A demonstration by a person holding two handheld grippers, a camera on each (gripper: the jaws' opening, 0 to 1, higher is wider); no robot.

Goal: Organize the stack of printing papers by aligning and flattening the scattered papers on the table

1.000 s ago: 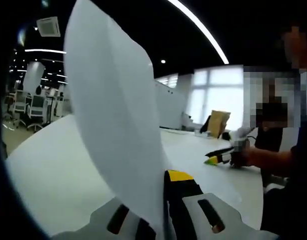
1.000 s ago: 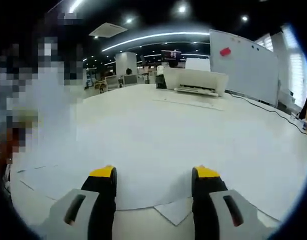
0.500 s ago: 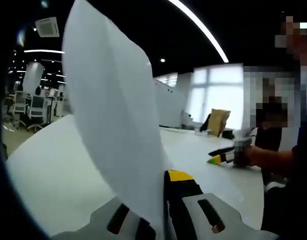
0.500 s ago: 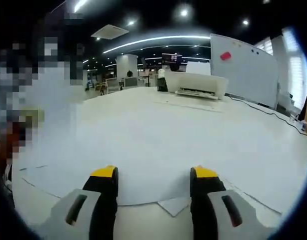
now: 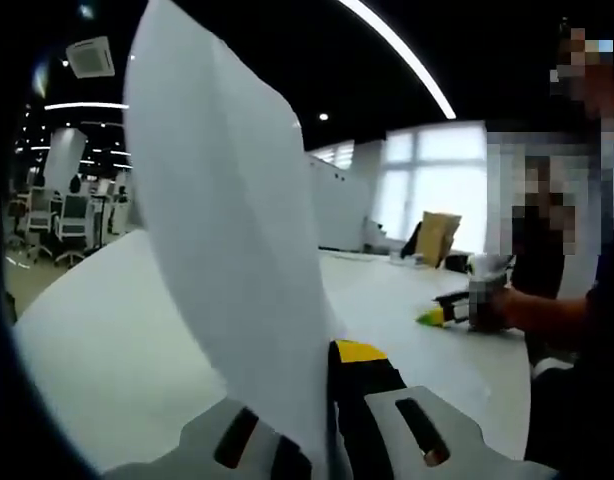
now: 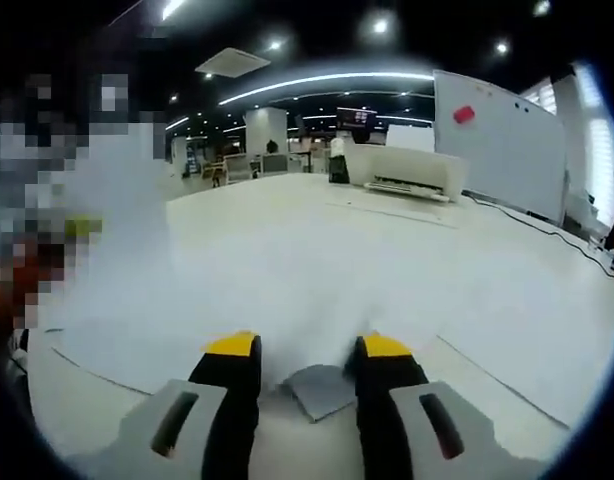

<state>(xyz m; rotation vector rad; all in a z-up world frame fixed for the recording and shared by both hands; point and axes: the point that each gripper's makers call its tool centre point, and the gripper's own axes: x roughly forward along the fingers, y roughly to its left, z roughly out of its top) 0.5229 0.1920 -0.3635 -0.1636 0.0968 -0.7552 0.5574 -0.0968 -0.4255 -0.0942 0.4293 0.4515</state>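
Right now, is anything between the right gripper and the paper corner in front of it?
Nothing visible. In the right gripper view, the right gripper has its jaws either side of the corner of paper on the table, with no object between. The left gripper holds a sheet upright.

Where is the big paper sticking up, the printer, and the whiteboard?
paper (image 5: pixel 227 230), left gripper view, middle of the raised sheet
printer (image 6: pixel 407 172), right gripper view, its white front
whiteboard (image 6: pixel 502 150), right gripper view, bare white face
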